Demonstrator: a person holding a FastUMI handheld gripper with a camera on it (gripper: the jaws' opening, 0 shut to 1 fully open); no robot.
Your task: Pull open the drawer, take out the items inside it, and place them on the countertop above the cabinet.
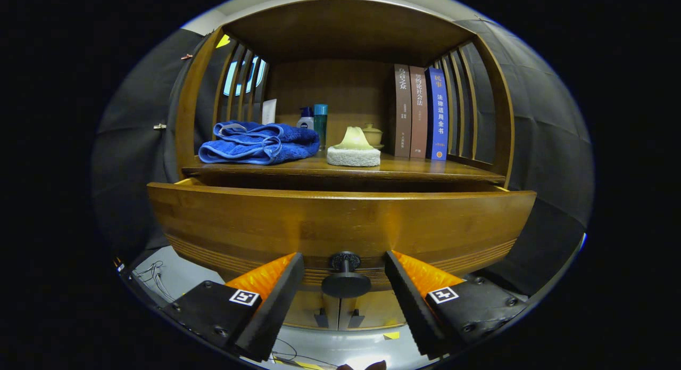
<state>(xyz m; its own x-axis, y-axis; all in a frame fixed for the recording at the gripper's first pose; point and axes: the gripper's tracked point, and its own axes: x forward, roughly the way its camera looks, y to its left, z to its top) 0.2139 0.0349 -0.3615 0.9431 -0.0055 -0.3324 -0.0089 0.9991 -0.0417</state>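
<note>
Between the fingers of the gripper (345,277), spread wide apart: the drawer (340,221) knob (346,277), maybe not touched. Drawer pulled out.

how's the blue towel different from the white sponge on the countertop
The blue towel is folded, rumpled and wide; the white sponge is a small neat block with a pale yellow piece on top. The towel lies left of the sponge. Both rest on the countertop, beyond the open gripper flanking the drawer knob.
</note>
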